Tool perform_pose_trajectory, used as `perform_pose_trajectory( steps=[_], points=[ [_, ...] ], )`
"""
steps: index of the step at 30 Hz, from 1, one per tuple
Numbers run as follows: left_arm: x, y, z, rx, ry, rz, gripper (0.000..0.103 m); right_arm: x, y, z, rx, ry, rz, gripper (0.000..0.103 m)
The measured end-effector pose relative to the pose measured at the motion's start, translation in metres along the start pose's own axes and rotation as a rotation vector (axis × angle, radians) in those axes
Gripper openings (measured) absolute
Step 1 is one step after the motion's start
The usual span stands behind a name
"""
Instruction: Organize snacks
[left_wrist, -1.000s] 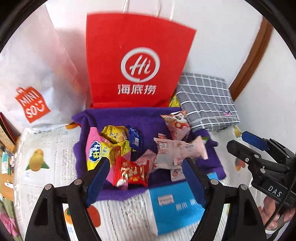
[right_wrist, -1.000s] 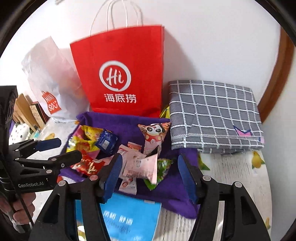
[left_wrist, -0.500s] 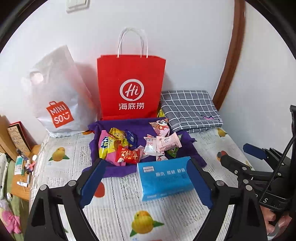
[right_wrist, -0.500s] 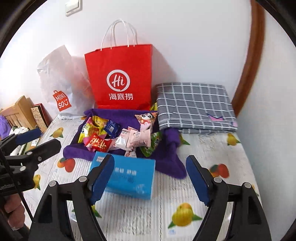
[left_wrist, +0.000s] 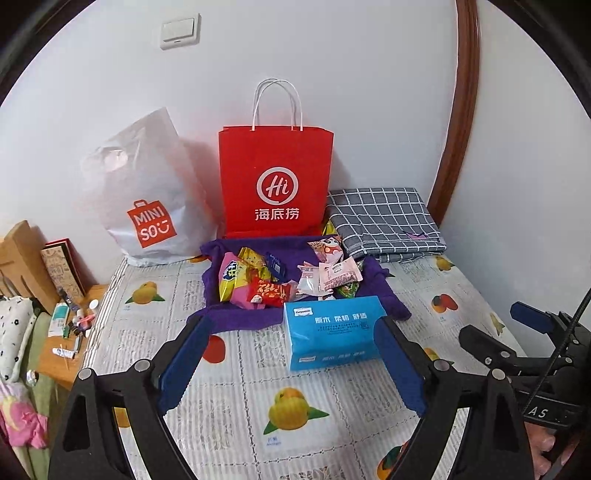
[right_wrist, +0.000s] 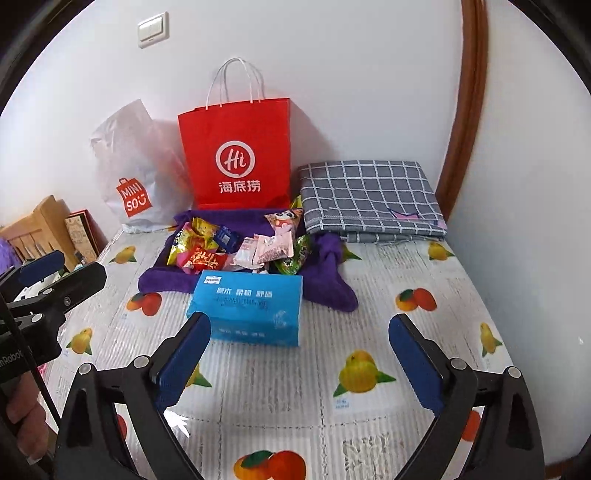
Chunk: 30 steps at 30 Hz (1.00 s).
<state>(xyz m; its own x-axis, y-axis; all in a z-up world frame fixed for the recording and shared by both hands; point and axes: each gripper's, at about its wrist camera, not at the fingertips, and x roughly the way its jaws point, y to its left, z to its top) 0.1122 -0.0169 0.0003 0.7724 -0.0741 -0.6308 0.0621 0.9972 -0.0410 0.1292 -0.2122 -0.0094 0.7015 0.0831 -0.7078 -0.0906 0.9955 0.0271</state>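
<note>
two empty tongs, left tongs, right tongs; two bags, red bag, white bag

Yellow packet half behind red bag

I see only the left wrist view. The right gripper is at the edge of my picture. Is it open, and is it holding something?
Observer: The right gripper is open. Its jaws have just been opening and it holds nothing. The blue tissue pack lies beyond its fingers.
Operator: I see only a corner of a green packet. Where does it lie?
Observer: In the right wrist view the green packet lies at the right end of the snack pile, on the purple cloth, just behind the tissue pack.
</note>
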Motion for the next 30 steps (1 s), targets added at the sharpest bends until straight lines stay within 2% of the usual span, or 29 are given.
perform_pose_trajectory(
  steps=[30],
  points=[
    [-0.008, 0.001, -0.008, -0.002, -0.004, 0.010, 0.090, -0.017, 0.000, -0.008, 0.011, -0.025, -0.011, 0.096]
  ],
)
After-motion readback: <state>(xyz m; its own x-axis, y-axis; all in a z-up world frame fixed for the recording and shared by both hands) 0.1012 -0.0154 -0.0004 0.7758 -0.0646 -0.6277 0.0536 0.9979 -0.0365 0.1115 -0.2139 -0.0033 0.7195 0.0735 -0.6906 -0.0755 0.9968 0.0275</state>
